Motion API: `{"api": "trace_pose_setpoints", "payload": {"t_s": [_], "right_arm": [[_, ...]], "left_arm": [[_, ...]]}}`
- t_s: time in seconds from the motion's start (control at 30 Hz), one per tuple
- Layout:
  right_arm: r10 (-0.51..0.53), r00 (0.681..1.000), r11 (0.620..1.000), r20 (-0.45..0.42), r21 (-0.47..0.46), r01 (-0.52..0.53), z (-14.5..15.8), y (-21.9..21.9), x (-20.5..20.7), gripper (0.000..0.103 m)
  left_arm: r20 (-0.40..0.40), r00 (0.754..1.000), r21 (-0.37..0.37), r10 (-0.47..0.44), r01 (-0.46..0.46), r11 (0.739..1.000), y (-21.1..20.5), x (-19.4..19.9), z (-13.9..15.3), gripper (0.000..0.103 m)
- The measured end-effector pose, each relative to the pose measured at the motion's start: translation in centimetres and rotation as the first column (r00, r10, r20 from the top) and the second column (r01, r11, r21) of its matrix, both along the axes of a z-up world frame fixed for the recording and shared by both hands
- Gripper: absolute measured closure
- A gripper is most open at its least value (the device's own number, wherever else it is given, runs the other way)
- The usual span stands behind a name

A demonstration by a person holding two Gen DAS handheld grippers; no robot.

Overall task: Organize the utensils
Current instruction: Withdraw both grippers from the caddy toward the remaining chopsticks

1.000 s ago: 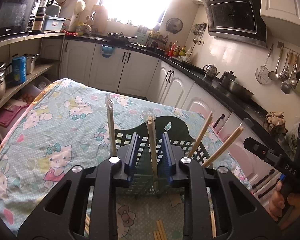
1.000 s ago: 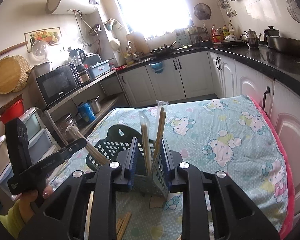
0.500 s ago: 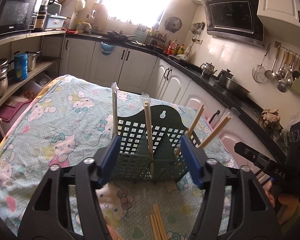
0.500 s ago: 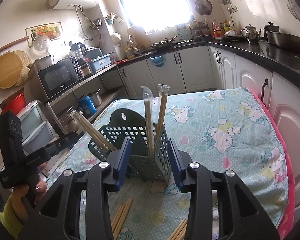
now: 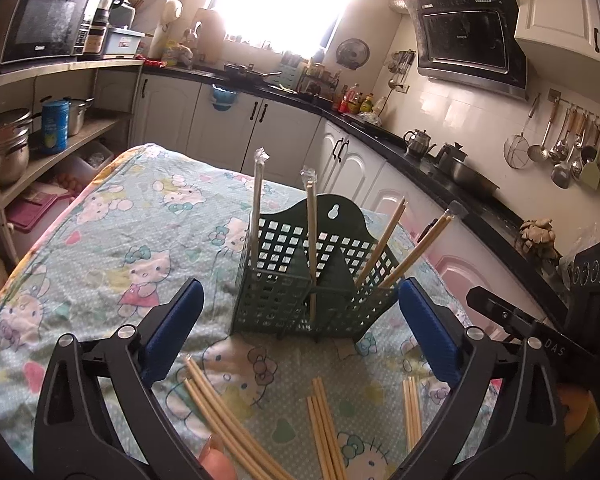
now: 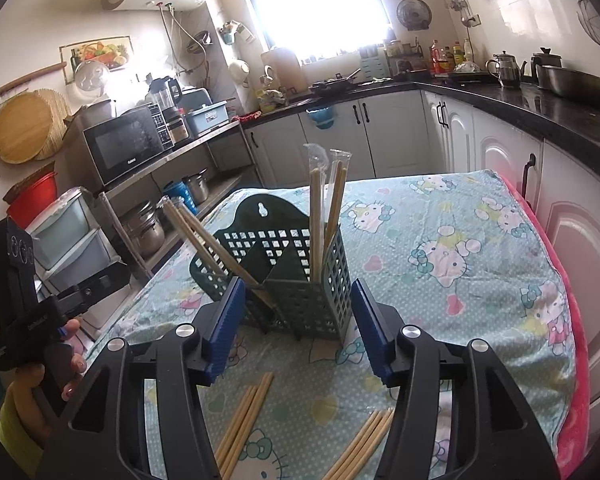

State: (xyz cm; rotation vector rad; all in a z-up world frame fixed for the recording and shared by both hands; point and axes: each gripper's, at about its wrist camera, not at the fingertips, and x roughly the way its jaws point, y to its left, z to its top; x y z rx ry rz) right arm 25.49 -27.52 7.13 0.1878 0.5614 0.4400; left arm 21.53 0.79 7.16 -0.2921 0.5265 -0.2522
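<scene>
Left wrist view: the left tongs (image 5: 300, 330) stand wide apart, having just been opening, nothing between the pads. Loose chopsticks (image 5: 220, 412) lie flat on the cloth-covered worktop (image 5: 100, 240), long axes running away from the camera. Beyond stands the green utensil basket (image 5: 312, 280); wrapped chopsticks (image 5: 256, 208) stand upright at its left, bare ones (image 5: 384, 240) lean right. Right wrist view: the right tongs (image 6: 298, 326), also opening, hold nothing.

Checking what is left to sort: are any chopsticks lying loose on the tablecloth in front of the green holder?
Yes: several loose chopsticks lie flat on the tablecloth before the green holder.
</scene>
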Motion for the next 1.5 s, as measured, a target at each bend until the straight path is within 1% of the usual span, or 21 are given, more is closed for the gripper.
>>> {"api": "trace_pose_setpoints", "payload": {"t_s": [0.4, 0.67, 0.93, 1.17, 1.37, 1.4, 1.5], "right_arm": [[0.017, 1.000, 1.000, -0.010, -0.020, -0.017, -0.7, 0.5, -2.2, 0.049], [0.036, 0.999, 0.999, -0.023, -0.037, -0.037, -1.6, 1.6, -3.1, 0.049], [0.064, 0.997, 0.996, -0.036, -0.057, -0.066, -2.6, 3.1, -3.8, 0.049], [0.087, 0.994, 0.993, -0.067, -0.075, -0.092, -3.8, 4.3, -3.9, 0.049], [0.107, 0.990, 0.990, -0.091, -0.086, -0.115, -5.0, 5.5, -4.0, 0.049], [0.109, 0.990, 0.989, -0.094, -0.089, -0.118, -5.1, 5.6, -4.0, 0.049], [0.116, 0.987, 0.987, -0.108, -0.098, -0.127, -5.6, 6.2, -3.9, 0.049]], "left_arm": [[-0.028, 0.999, 0.003, 0.022, -0.022, 1.000, 0.9, -1.8, -1.3, 0.013], [-0.057, 0.997, 0.013, 0.046, -0.045, 0.999, 1.8, -3.0, -2.5, 0.013], [-0.104, 0.991, 0.018, 0.082, -0.080, 0.997, 3.3, -3.8, -4.1, 0.013], [-0.154, 0.982, 0.022, 0.106, -0.104, 0.994, 4.3, -4.2, -5.9, 0.013], [-0.193, 0.975, 0.030, 0.112, -0.108, 0.994, 4.7, -4.4, -7.3, 0.013], [-0.196, 0.974, 0.030, 0.112, -0.108, 0.994, 4.8, -4.4, -7.5, 0.014], [-0.210, 0.972, 0.037, 0.106, -0.100, 0.994, 4.8, -4.5, -8.1, 0.024]]}}
